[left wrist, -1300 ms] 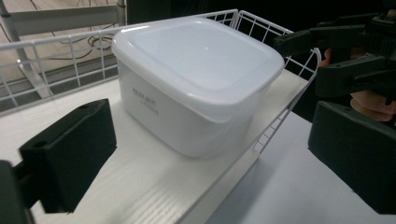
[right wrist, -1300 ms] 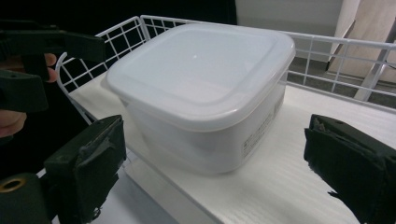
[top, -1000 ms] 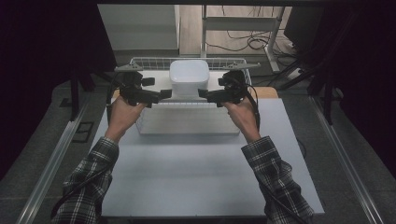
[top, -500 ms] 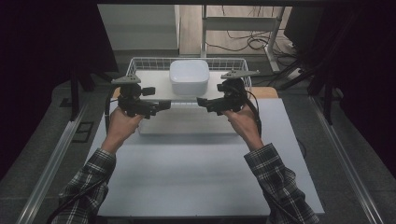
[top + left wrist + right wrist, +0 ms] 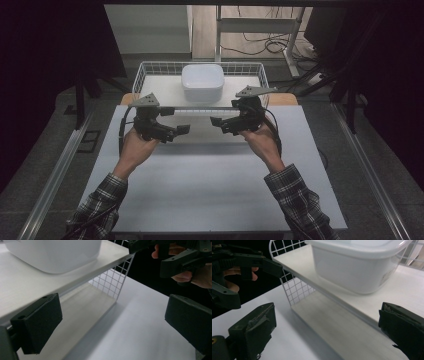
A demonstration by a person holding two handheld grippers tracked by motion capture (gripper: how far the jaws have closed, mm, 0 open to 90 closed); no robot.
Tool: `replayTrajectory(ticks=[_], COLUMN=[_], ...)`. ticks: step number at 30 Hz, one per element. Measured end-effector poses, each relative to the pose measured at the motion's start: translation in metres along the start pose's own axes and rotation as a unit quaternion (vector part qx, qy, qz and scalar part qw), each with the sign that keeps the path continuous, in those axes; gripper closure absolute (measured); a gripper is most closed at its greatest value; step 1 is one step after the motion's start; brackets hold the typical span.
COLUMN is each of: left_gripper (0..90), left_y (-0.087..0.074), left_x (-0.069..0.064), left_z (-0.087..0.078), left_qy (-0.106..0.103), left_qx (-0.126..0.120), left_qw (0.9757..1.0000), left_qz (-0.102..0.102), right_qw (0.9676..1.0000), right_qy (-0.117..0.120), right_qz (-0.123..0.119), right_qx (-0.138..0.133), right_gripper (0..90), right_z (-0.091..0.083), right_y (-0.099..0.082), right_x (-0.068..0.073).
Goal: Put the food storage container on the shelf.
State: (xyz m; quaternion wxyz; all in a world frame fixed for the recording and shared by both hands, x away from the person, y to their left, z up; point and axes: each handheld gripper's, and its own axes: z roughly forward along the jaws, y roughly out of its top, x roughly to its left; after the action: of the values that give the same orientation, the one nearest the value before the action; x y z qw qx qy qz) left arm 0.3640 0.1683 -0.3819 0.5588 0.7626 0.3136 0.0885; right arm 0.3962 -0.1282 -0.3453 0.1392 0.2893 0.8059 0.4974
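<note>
White and wide, the surface [image 5: 210, 185] carries a wire-sided shelf rack [image 5: 150, 75] at 12 o'clock, its upper white board [image 5: 367, 302] bearing a lidded white plastic container [image 5: 202, 82] at the rack's middle. Just in front of the rack, the left gripper [image 5: 175, 131] at 10 o'clock and the right gripper [image 5: 222, 123] at 2 o'clock point toward each other. Both pairs of fingers [image 5: 37, 322] stand apart and grip nothing, close to the board's front edge.
</note>
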Motion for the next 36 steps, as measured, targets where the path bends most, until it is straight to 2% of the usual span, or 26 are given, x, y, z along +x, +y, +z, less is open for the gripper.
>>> replayTrajectory(ticks=[1, 9, 20, 25, 31, 34, 36], left_gripper=[2.2, 2.5, 2.7, 3.2, 3.9, 4.1, 4.3], left_y=[-0.004, -0.017, -0.043, -0.058, -0.070, -0.074, -0.077], left_x=[-0.002, -0.008, -0.014, -0.017, -0.017, -0.018, -0.019], left_z=[0.001, 0.005, 0.014, 0.016, 0.019, 0.020, 0.020], left_qy=[-0.009, -0.022, -0.023, -0.016, -0.014, -0.005, -0.012], left_qx=[0.001, 0.004, 0.016, 0.019, 0.020, 0.030, 0.029], left_qw=[1.0000, 0.9997, 0.9996, 0.9997, 0.9997, 0.9995, 0.9995], left_qz=[-0.001, -0.006, -0.007, 0.000, -0.004, 0.001, -0.004], right_qw=[1.0000, 1.0000, 0.9998, 0.9998, 0.9997, 0.9995, 0.9996], right_qy=[0.000, 0.003, 0.017, 0.017, 0.018, 0.010, 0.003], right_qz=[-0.003, 0.000, -0.008, -0.008, -0.007, -0.015, -0.017], right_qx=[0.002, 0.000, 0.007, 0.010, 0.014, 0.025, 0.020], right_gripper=[1.1, 1.1, 1.1, 0.3, 0.0, 0.0, 0.0], right_z=[-0.001, -0.004, -0.002, 0.000, 0.002, 0.003, 0.002], right_y=[-0.003, -0.018, -0.040, -0.054, -0.067, -0.072, -0.074], right_x=[0.002, 0.005, 0.009, 0.011, 0.012, 0.014, 0.015])
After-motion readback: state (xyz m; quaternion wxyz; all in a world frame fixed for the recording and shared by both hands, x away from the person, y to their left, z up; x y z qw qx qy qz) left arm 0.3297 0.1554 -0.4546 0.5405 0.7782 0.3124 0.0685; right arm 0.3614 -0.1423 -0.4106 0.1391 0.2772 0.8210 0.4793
